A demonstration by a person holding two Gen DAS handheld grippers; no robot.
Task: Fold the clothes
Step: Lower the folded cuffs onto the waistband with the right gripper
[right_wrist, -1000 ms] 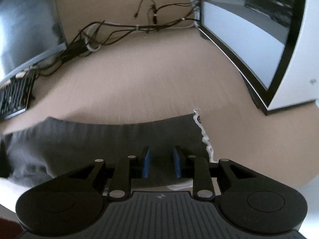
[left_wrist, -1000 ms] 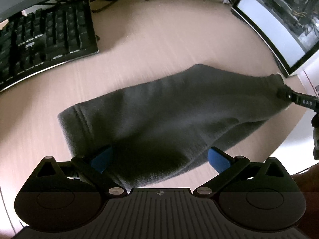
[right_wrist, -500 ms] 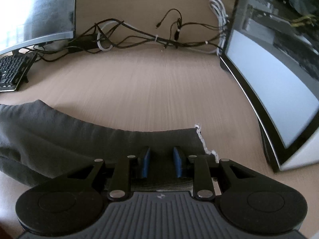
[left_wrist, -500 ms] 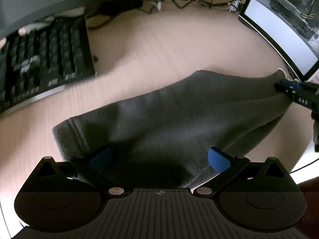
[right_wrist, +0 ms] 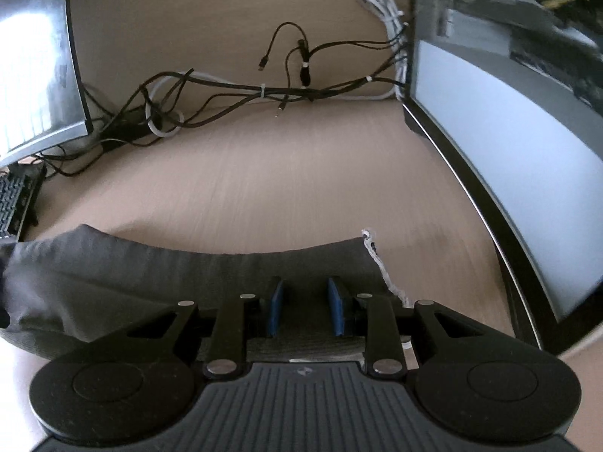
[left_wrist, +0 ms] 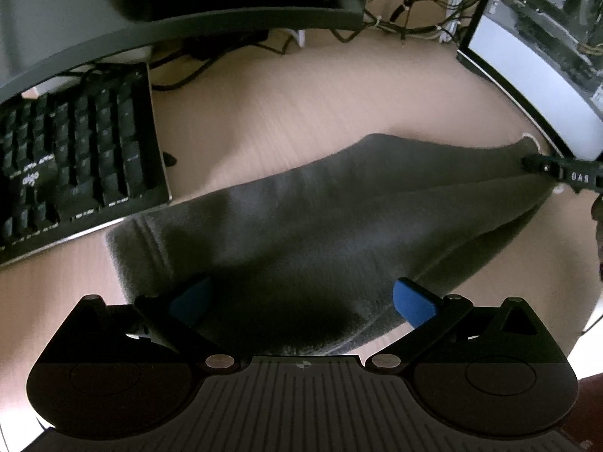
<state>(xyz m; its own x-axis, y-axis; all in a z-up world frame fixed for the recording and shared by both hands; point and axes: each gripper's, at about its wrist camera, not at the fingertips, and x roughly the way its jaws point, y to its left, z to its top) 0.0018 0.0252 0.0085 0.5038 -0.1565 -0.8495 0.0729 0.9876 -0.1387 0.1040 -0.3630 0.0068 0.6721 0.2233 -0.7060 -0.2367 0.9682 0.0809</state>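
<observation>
A dark grey garment (left_wrist: 339,222) lies folded over on the wooden desk, running from near the keyboard to the right monitor. My left gripper (left_wrist: 301,301) is open, its blue pads spread wide over the garment's near edge; I cannot tell if they touch it. My right gripper (right_wrist: 305,307) is shut on the garment's right end (right_wrist: 226,275), next to a white drawstring (right_wrist: 377,260). The right gripper also shows at the far right of the left wrist view (left_wrist: 557,171), pinching the cloth's corner.
A black keyboard (left_wrist: 71,165) lies left of the garment. A curved monitor (right_wrist: 520,143) stands to the right and another monitor (right_wrist: 34,60) at the back left. Tangled cables (right_wrist: 264,94) run along the back of the desk (right_wrist: 301,173).
Both grippers moved forward over the desk, carrying the garment's right end toward the right monitor. The garment lies more stretched out. Jaw states are unchanged.
</observation>
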